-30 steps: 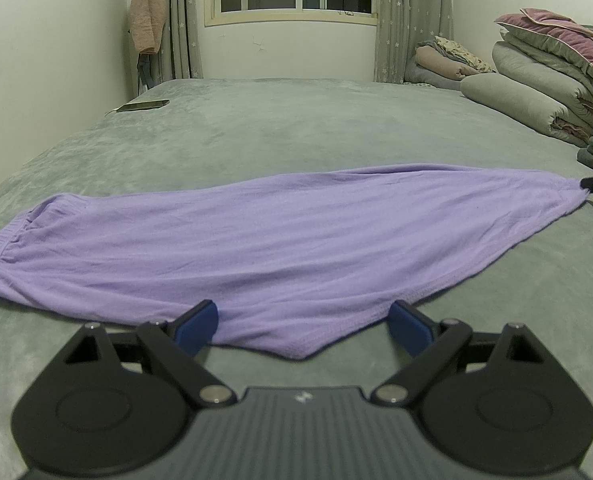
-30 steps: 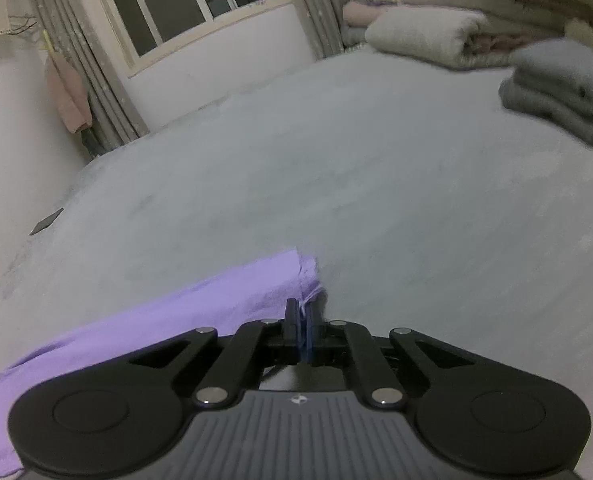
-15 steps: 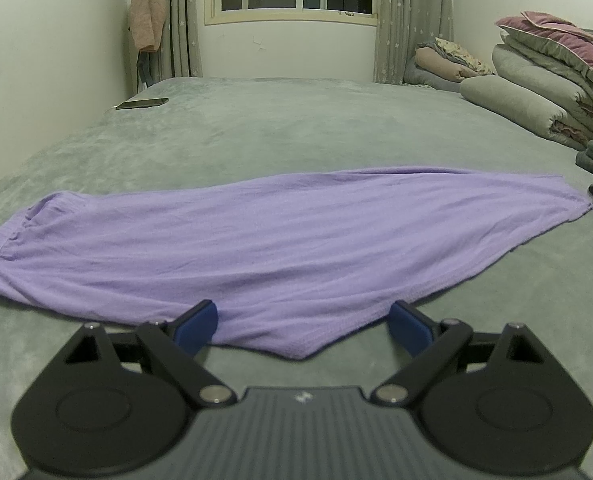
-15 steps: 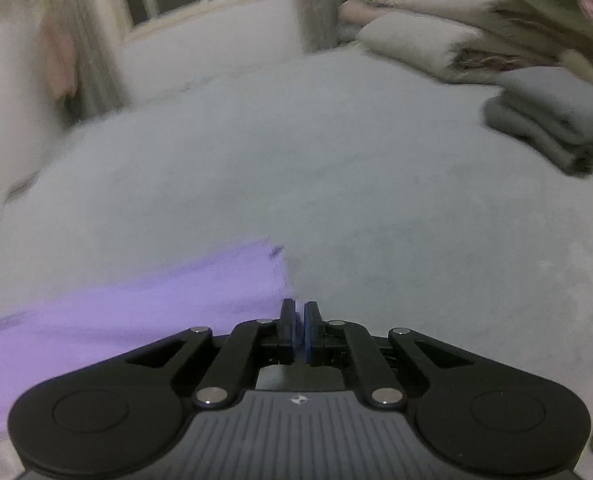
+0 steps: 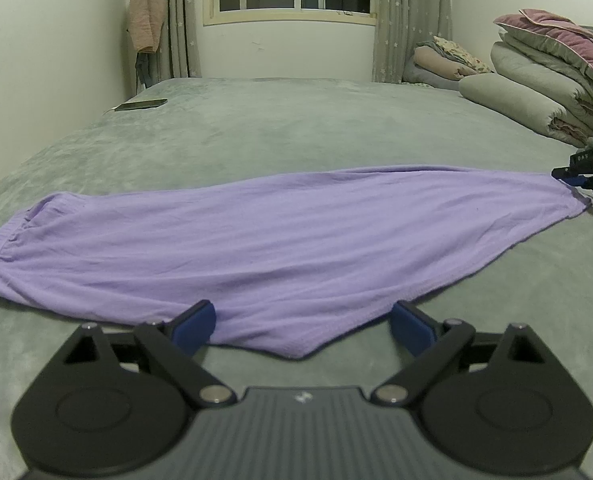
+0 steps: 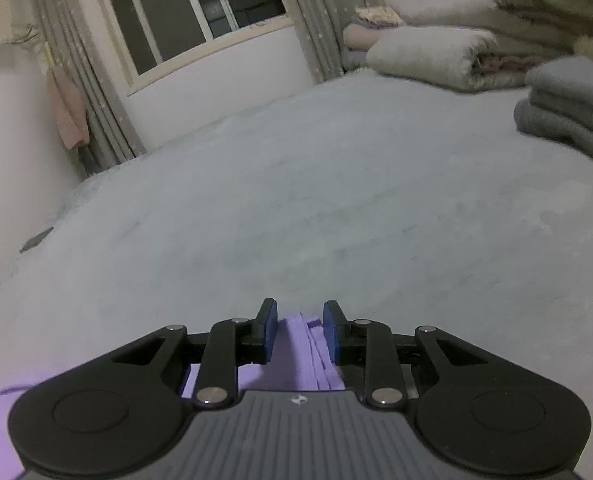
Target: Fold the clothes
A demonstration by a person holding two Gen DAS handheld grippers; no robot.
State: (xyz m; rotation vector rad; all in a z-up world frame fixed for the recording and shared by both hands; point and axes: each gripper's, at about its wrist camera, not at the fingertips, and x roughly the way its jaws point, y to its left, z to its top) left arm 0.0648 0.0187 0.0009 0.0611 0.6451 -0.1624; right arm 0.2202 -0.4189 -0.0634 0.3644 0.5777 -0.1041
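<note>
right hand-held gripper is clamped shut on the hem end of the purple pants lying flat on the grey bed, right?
Not quite. The right hand-held gripper is open: the right wrist view shows its blue pads apart, with the hem end of the purple pants lying between them, unclamped. The rest holds; the pants lie flat on the grey bed.

A pair of soft lilac knit trousers (image 5: 280,248) lies flat across the grey-green plush bed cover (image 5: 296,136), folded lengthwise so one leg rests on the other. The gathered elastic waistband sits at the left end, slightly puckered. The cloth widens toward the near edge, where the crotch forms a blunt point, then tapers rightward to the narrow hem end. Shallow wrinkles run along its length. In the right wrist view the hem end (image 6: 310,350) shows as stacked layered edges lying on the bed cover.
</note>
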